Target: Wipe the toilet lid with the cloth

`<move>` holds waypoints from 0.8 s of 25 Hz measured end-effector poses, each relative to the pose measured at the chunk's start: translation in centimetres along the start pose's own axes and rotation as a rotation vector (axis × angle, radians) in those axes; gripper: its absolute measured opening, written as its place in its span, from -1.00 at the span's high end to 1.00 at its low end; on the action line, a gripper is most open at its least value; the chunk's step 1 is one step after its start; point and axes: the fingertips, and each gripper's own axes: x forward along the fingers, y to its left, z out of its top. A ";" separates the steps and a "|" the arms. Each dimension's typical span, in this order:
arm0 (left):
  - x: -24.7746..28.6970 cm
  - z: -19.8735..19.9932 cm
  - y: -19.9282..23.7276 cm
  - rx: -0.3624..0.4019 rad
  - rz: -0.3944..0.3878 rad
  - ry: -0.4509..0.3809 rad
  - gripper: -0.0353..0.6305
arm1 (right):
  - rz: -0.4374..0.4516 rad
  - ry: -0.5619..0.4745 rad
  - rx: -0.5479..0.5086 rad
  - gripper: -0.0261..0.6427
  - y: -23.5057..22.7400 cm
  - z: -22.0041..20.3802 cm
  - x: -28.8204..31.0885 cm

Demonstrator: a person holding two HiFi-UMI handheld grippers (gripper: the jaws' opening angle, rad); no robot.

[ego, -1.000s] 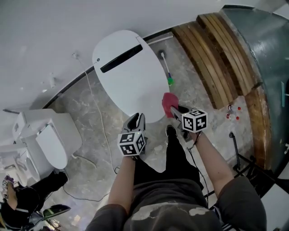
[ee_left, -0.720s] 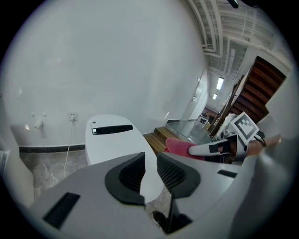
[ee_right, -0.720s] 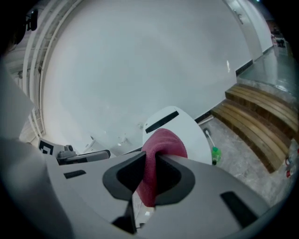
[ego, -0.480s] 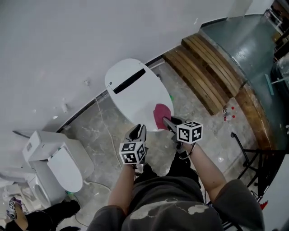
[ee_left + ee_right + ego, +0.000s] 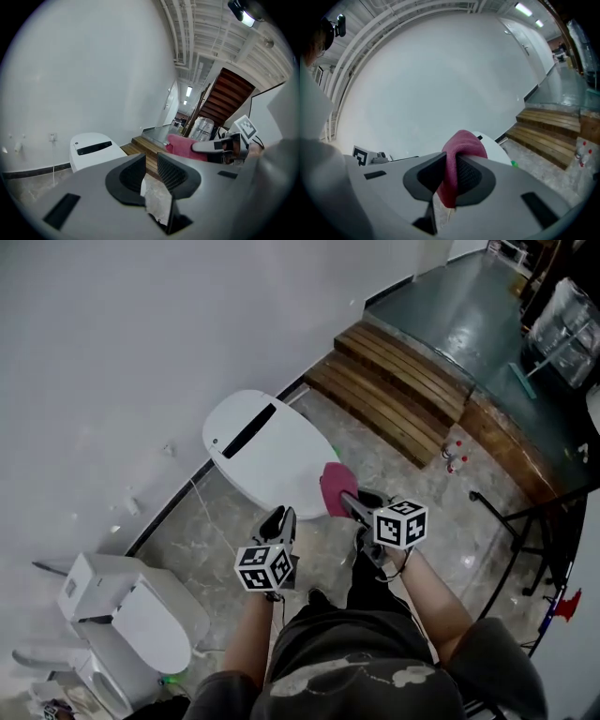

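Note:
The white toilet lid (image 5: 267, 451) lies closed against the wall, well below both grippers; the left gripper view shows this toilet lid (image 5: 93, 147) too. My right gripper (image 5: 352, 502) is shut on a pink cloth (image 5: 333, 488), which it holds in the air above the lid's near right edge. In the right gripper view the cloth (image 5: 461, 145) bulges out over the pinching jaws of the right gripper (image 5: 451, 165). My left gripper (image 5: 279, 521) hovers beside it to the left, apart from the lid. In its own view the left gripper (image 5: 151, 164) has a narrow gap between the jaws with nothing in it.
A second white toilet (image 5: 131, 615) stands at the lower left. Wooden steps (image 5: 394, 390) rise to the right of the lid, with small bottles (image 5: 455, 460) at their end. A black stand (image 5: 525, 521) is on the right. A cable (image 5: 202, 512) runs over the marble floor.
Both grippers have risen away from the lid and the toilet now looks smaller and farther off. The pink cloth stays pinched in the right gripper.

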 end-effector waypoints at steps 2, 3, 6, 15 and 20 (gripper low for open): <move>-0.4 0.0 -0.8 0.005 -0.023 -0.003 0.64 | -0.023 -0.010 0.015 0.77 -0.1 -0.6 -1.3; -0.5 0.0 -1.2 0.003 -0.031 -0.004 0.64 | -0.033 -0.012 0.022 0.77 -0.2 -0.9 -1.8; -0.5 -0.3 -2.3 0.011 -0.053 0.006 0.64 | -0.048 -0.009 0.042 0.77 -0.3 -2.0 -3.0; -0.6 0.7 -5.8 0.062 -0.080 0.002 0.81 | -0.017 -0.042 0.049 0.77 0.9 -1.3 -5.2; -0.4 0.4 -8.4 0.079 -0.103 0.018 0.87 | -0.027 -0.063 0.060 0.77 -0.4 -0.7 -7.8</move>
